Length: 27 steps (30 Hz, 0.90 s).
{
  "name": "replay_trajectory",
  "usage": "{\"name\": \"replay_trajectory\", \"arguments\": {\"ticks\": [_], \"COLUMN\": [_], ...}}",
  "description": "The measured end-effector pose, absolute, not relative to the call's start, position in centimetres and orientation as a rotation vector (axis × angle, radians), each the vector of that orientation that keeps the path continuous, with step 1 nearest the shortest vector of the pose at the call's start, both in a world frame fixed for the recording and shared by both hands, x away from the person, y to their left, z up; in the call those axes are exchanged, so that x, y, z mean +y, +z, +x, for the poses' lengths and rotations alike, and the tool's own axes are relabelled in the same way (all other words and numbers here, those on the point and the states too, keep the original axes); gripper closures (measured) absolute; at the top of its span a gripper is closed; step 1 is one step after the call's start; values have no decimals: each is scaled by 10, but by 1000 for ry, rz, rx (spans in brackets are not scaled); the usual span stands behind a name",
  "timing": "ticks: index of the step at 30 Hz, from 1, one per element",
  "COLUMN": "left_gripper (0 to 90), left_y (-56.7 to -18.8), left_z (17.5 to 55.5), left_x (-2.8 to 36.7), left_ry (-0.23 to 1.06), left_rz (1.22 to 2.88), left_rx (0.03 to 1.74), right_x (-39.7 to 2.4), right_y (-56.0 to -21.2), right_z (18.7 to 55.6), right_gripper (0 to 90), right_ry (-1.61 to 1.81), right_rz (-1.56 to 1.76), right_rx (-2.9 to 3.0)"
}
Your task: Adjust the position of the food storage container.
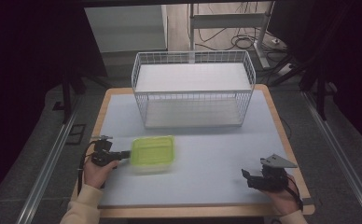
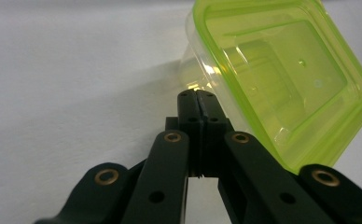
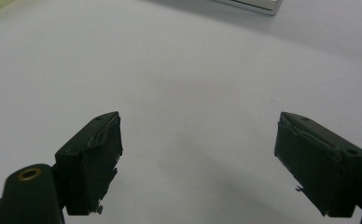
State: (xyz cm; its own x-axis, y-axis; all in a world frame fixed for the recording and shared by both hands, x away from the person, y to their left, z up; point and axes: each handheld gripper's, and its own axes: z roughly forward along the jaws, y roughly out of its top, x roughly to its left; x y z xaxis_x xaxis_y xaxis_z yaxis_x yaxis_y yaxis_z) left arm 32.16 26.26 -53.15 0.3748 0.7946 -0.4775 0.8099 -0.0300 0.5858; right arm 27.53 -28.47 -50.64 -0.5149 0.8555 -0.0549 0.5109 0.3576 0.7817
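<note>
A clear plastic container with a lime-green lid [image 1: 153, 152] is at the front left of the grey table mat [image 1: 207, 154]. It looks slightly blurred in the high view. My left gripper [image 1: 123, 154] points right at its left edge. In the left gripper view the container [image 2: 281, 79] appears tilted, and my left gripper [image 2: 197, 97] is shut with its tips pinched on the container's rim. My right gripper [image 1: 247, 177] rests low at the front right, held by a hand. In the right gripper view my right gripper [image 3: 198, 140] stands open over bare mat, nothing between its fingers.
A white wire basket [image 1: 193, 92] stands at the back middle of the table, its open side towards me and a white shelf inside. Dark floor, rails and table legs surround the wooden table edge [image 1: 281, 126].
</note>
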Motion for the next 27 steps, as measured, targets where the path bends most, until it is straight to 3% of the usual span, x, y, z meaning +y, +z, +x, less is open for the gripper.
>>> {"name": "replay_trajectory", "arguments": {"ticks": [27], "left_gripper": [898], "left_y": [-531], "left_z": [338], "left_x": [219], "left_ry": [-40], "left_rz": [1874], "left_rx": [1354], "right_x": [-282], "right_y": [-507], "right_z": [275], "right_gripper": [155], "right_ry": [996], "right_rz": [1184], "right_rx": [2166]}}
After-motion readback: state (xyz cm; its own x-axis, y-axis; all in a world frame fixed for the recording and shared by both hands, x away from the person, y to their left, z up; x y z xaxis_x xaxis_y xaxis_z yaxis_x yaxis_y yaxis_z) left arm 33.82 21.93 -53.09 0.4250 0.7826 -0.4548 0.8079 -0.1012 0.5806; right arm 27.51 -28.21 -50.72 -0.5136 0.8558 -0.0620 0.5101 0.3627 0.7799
